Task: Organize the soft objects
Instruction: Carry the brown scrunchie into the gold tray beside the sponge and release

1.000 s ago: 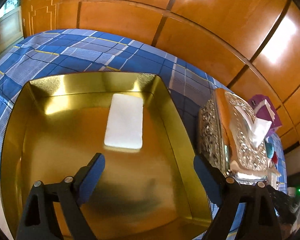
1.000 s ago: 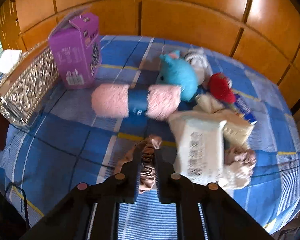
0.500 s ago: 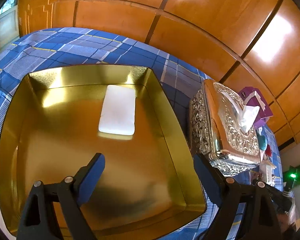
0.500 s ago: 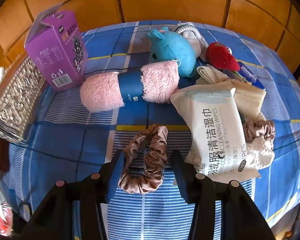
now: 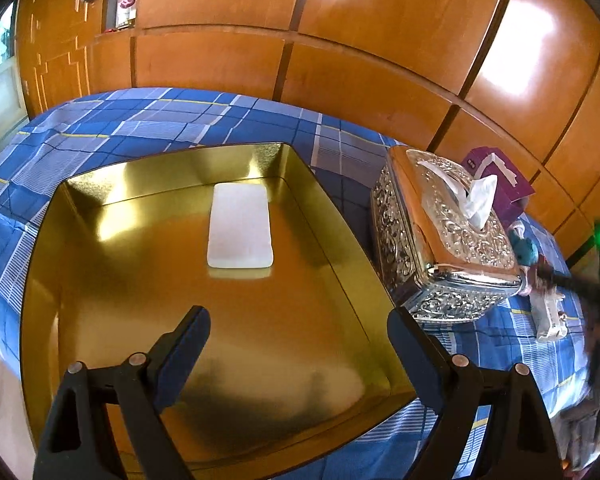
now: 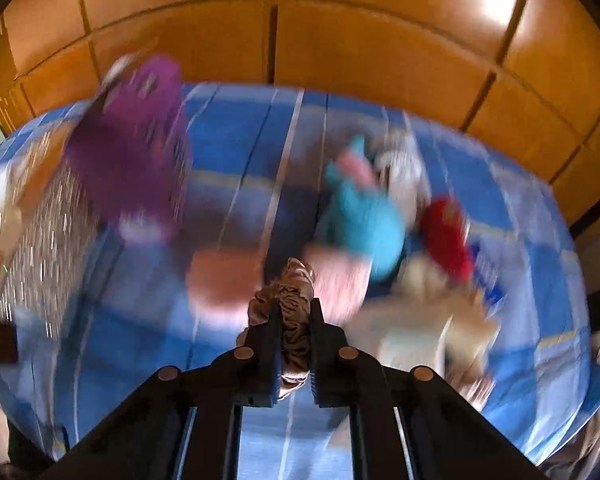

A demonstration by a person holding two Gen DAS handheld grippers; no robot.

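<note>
One crumpled satin-brown scrunchie pinched in right claw, left claw spread wide

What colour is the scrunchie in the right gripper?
Brownish tan, satin-looking scrunchie, pinched in the right gripper; shows best in the right wrist view.

Glaring off the wood panels and the gold tray under bright light. Smearing the whole bed with motion blur in the right view. Bending and darkening at fisheye corners.
</note>
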